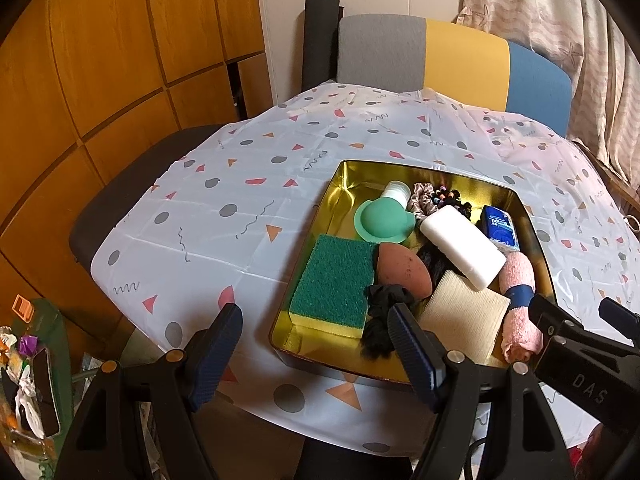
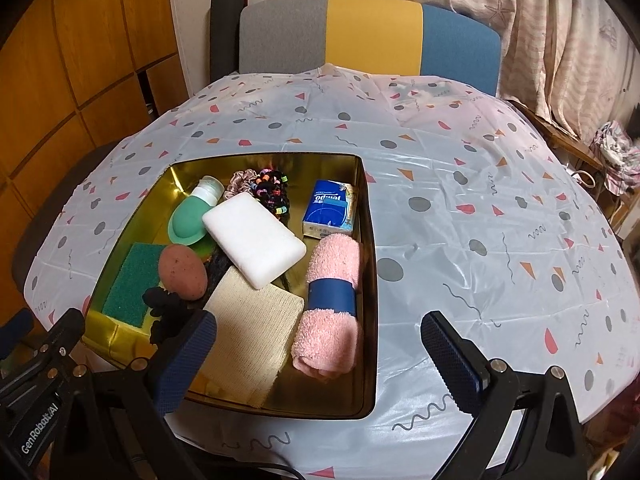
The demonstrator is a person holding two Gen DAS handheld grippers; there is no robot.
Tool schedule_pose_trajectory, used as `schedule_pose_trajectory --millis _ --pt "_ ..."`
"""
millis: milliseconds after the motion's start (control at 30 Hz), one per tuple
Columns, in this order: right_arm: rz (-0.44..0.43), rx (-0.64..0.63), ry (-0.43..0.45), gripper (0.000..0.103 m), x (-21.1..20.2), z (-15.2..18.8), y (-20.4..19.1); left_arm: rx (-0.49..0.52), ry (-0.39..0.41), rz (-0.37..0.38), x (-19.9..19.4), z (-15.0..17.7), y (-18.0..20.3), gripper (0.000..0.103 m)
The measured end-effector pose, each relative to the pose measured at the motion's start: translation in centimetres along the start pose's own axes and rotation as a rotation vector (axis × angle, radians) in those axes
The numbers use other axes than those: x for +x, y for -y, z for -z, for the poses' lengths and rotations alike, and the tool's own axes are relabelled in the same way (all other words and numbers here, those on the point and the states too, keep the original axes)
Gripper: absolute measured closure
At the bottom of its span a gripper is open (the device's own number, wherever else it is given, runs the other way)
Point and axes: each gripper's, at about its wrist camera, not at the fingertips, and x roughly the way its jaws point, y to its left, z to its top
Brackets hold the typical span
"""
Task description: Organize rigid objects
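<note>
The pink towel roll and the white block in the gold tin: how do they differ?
The pink towel roll looks fluffy and is bound by a blue band; the white block looks smooth and is unwrapped. The towel roll lies low along the gold tin's right wall, while the white block rests tilted on top of other items near the middle. The towel roll is rolled into a cylinder; the white block is a flat slab. Both lie inside the tin, untouched.

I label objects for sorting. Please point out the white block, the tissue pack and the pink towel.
white block [image 2: 254, 238], right wrist view, middle of top face
tissue pack [image 2: 328, 214], right wrist view, blue front
pink towel [image 2: 334, 258], right wrist view, roll above the blue band
</note>
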Motion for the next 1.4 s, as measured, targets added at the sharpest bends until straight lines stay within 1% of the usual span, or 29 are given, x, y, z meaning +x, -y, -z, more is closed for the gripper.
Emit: schedule_pose_trajectory --millis 1400 --pt "-0.006 0.001 -0.019 0.0 0.6 0.25 0.08 0.014 -0.019 0.005 0.47 0.22 0.23 0.027"
